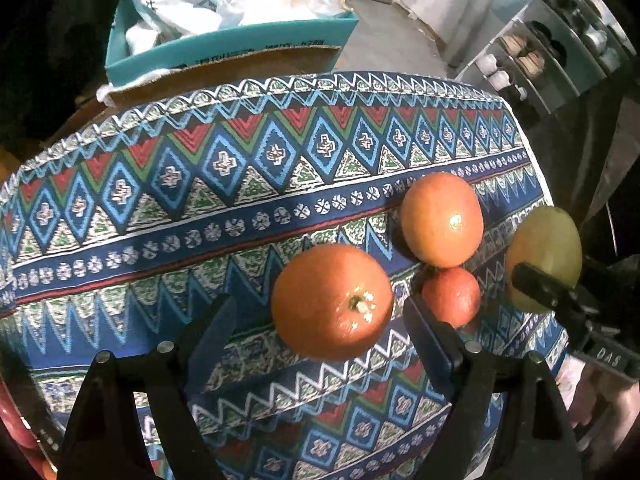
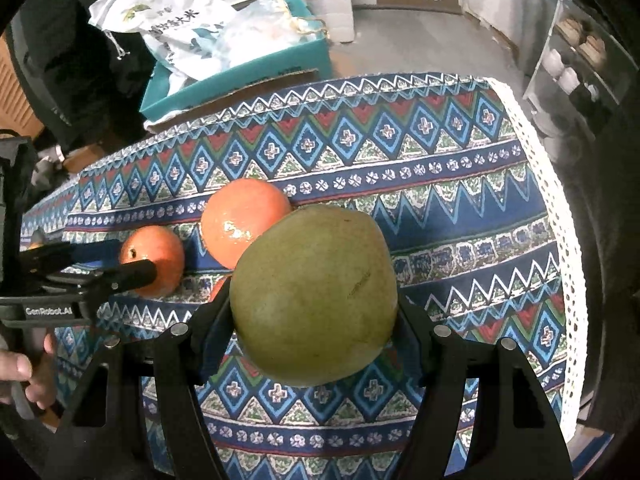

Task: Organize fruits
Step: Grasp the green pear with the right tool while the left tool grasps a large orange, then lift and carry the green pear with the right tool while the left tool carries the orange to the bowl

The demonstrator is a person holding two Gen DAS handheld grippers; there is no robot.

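Patterned tablecloth; teal box behind; grey floor; shelf right.

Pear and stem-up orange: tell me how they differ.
The pear is green; the orange is orange-red. The pear sits clamped in the right tongs; the orange lies on the cloth between the open left tongs, untouched. Both are roundish whole fruits.

Glossy, dimpled peel on the orange; matt, faintly speckled green skin on the pear; printed woven tablecloth with lace-like edging; matt black plastic gripper fingers; teal cardboard box.
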